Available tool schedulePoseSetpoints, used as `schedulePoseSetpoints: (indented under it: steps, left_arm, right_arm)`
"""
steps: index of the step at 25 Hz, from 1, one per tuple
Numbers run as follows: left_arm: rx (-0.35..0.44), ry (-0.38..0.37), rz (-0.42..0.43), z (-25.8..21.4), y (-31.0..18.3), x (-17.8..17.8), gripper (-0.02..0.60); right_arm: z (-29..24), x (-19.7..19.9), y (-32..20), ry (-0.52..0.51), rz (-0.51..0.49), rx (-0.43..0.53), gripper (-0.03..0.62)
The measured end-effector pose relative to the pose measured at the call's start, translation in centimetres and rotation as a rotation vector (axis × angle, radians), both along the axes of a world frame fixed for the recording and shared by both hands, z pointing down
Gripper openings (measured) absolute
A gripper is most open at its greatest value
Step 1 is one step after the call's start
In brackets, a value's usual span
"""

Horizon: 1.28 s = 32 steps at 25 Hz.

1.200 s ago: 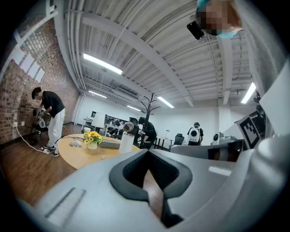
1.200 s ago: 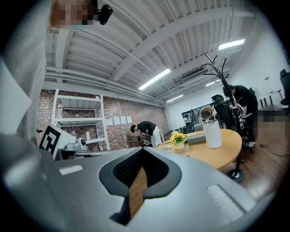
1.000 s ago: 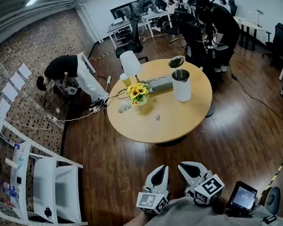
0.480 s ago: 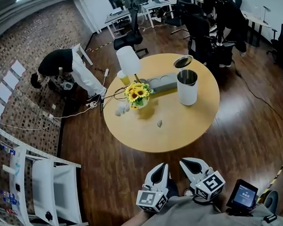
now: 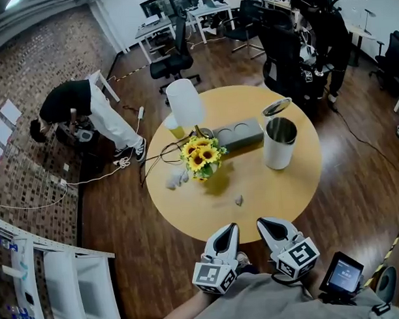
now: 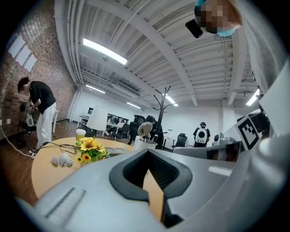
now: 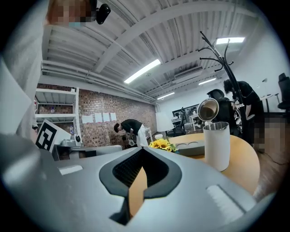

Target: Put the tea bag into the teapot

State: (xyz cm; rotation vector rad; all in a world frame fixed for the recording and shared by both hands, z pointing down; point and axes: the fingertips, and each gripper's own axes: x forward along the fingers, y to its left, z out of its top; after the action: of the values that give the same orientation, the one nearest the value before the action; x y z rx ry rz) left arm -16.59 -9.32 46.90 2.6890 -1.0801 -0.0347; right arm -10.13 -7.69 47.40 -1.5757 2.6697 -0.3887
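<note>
The small grey tea bag lies close to the near edge of the round wooden counter, well apart from the tall white open-lidded teapot by its right edge. A clumsy pinch could nudge the bag off that edge. Your left tongs and right tongs are both closed on nothing, short of the counter.

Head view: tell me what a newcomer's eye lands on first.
The round wooden table fills the middle, with bright sunflowers near its centre and a white teapot, lid open, to their right. Below, the left hand-held gripper and right hand-held gripper point at the table, a small tea bag lying just ahead.
</note>
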Motion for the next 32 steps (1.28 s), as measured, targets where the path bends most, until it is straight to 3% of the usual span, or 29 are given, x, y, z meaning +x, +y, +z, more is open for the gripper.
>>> schedulePoseSetpoints:
  steps: [7, 19, 32]
  left_arm:
    - [0.005, 0.007, 0.033, 0.2, -5.6, -1.8, 0.002]
    - [-0.008, -0.004, 0.042, 1.3, -9.7, -0.2, 0.002]
    - [-0.195, -0.156, 0.016, 12.7, -13.4, 1.5, 0.002]
  right_arm:
    - [0.3, -1.7, -4.8, 0.018, 0.051, -0.005, 0.008]
    - [1.0, -0.4, -9.4, 0.039, 0.042, -0.007, 0.008]
    - [11.9, -0.1, -13.7, 0.079, -0.025, -0.234, 0.008]
